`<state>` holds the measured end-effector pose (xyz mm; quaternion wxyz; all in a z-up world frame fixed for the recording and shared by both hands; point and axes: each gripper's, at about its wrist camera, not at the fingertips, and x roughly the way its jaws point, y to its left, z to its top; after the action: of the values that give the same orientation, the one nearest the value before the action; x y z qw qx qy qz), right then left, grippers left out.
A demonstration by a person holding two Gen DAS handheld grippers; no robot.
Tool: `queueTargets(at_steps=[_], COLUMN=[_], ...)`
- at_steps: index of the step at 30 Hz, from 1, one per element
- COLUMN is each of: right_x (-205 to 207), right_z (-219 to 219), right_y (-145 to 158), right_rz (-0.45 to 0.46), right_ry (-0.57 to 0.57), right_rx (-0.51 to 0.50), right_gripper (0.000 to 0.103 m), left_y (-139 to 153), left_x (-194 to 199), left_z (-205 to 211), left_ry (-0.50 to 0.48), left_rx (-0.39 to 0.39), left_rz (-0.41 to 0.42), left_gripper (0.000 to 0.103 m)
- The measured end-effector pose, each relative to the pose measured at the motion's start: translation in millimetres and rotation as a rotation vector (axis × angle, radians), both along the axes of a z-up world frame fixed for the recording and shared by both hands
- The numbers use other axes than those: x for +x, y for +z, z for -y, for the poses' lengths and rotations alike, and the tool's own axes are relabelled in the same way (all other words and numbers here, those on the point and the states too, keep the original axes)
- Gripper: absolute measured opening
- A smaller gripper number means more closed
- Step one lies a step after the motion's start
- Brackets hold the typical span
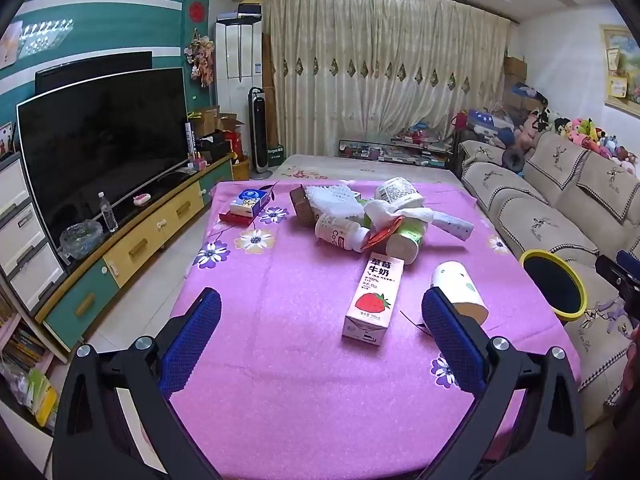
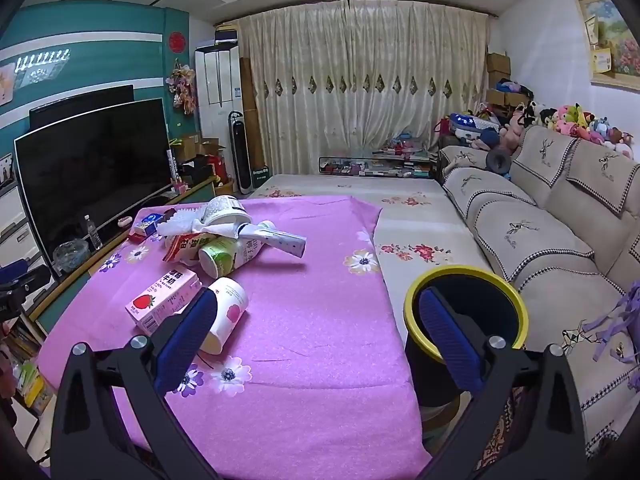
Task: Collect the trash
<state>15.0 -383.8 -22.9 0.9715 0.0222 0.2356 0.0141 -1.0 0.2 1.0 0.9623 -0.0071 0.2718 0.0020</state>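
A pile of trash (image 1: 372, 216) lies on the pink flowered tablecloth (image 1: 280, 320): bottles, cups, tissue, wrappers. A pink strawberry milk carton (image 1: 370, 296) and a white paper cup (image 1: 460, 290) lie nearer, apart from the pile. My left gripper (image 1: 320, 320) is open and empty above the cloth, left of the carton. In the right wrist view the carton (image 2: 164, 300) and cup (image 2: 228, 312) lie by my left finger (image 2: 188, 332). My right gripper (image 2: 320, 328) is open and empty. The black bin with a yellow rim (image 2: 464, 320) stands off the table's right edge, behind my right finger.
A blue tissue box (image 1: 250, 202) on a red packet sits at the table's far left. A TV (image 1: 100, 148) on a low cabinet runs along the left. A beige sofa (image 2: 552, 240) runs along the right. The bin (image 1: 554, 284) shows at the table's right edge.
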Motion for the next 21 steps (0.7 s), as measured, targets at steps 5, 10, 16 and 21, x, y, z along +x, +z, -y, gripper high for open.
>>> queueTargets(at_steps=[5,10,16,21], right_x=[1.8,1.7,3.3,6.3], right_z=[-0.2,2.2,7.1,-1.9], right_y=[-0.8,-1.0,-8.0,-7.6], right_rz=[-0.02,-0.025,-0.024,-0.034], right_ry=[0.0,-0.001,0.0,-0.004], right_rx=[0.021,0.024,0.026,0.017], right_gripper=[0.097,0.097,0.097,0.097], left_y=[0.8,0.1,-4.8,-5.3], left_x=[-0.6,0.5,0.8,0.3], left_z=[2.5,-0.2,3.8,5.7], left_ry=[-0.007,-0.005,-0.014,-0.014], left_rx=[0.016,0.009,0.011,0.013], left_rz=[0.003,-0.005,-0.013,-0.015], left_gripper=[0.099,0.099,0.099,0.099])
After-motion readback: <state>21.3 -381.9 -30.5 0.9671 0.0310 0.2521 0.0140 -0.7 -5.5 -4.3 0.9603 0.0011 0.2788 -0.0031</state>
